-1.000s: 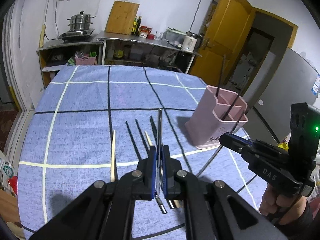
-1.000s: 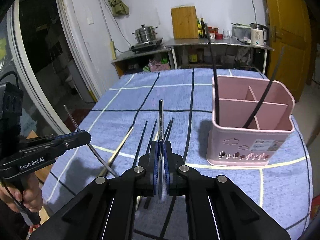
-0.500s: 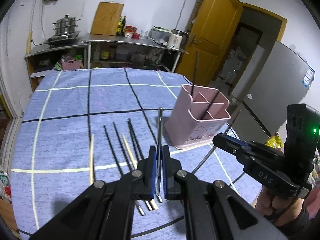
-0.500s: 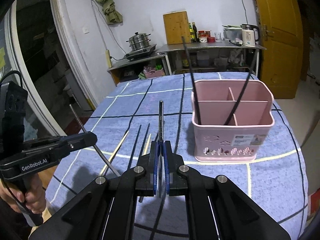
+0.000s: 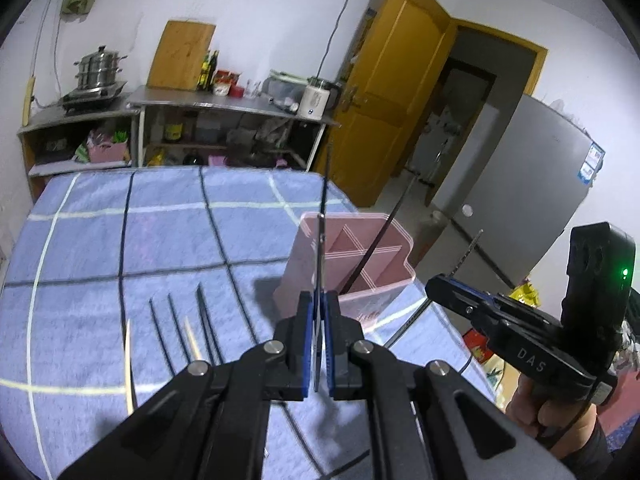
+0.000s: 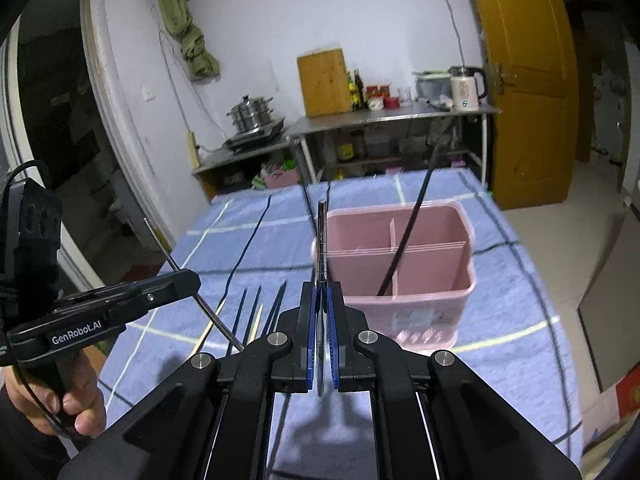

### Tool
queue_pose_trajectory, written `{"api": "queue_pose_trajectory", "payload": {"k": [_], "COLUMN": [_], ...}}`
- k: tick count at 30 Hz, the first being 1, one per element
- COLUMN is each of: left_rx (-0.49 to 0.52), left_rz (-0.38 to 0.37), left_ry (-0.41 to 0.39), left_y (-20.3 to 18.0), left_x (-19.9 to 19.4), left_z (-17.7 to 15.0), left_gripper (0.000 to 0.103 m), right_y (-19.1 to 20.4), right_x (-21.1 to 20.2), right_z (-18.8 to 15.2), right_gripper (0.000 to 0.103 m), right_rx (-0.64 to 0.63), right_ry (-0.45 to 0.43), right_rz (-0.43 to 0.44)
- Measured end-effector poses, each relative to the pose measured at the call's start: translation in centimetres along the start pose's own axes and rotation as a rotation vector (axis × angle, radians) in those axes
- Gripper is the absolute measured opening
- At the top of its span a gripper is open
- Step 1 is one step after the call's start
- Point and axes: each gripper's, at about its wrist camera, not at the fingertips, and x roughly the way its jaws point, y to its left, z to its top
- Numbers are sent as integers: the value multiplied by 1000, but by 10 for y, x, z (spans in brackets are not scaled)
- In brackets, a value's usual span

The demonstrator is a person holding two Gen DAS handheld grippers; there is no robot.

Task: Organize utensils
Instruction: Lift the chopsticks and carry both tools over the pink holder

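Note:
My left gripper (image 5: 319, 300) is shut on a thin metal chopstick (image 5: 320, 248) that points at the pink divided holder (image 5: 296, 272) just ahead. My right gripper (image 6: 321, 292) is shut on a second metal chopstick (image 6: 321, 240), its tip near the left rim of the holder (image 6: 420, 312). Each gripper shows in the other's view: the right gripper (image 5: 432, 284) at the right, the left gripper (image 6: 192, 280) at the left. A black chopstick (image 6: 412, 220) leans in the holder. Several loose black chopsticks (image 5: 160, 328) and wooden chopsticks (image 5: 128, 356) lie on the blue checked cloth.
The holder stands near the table's right edge (image 5: 424, 280), with floor beyond. Behind the table are metal shelves (image 5: 232, 104) with a steamer pot (image 5: 98, 72), a cutting board, bottles and a kettle. A yellow door (image 5: 392, 92) stands open at the right.
Both grippers have risen and moved forward toward the holder, each still gripping its chopstick. The holder now sits closer and more central; the loose chopsticks have slid to the lower left.

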Motion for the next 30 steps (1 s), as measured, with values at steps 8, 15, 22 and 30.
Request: {"api": "queue_pose_trajectory", "payload": {"k": [8,15,22,30], "left_rx": [16,29,36,26], "left_rz": [-26,-20,5,7], "left_ry": [-72,-92,-69,-22], "left_y": [-19,-26,-26,-19], "left_x": [0,19,43,67], "left_z": [51,74,68,54], "left_gripper": [6,6,6,6], "right_y": [-16,-29,-38,-44], "right_x": [-21,-17,8,44], "right_z": [47,71,69,54], "right_gripper": [6,6,6,6], "right_rx": [8,28,49,57], "right_ry": [-109,-155,-131,-59], "right_rz": [-33,-39,-32,-33]}}
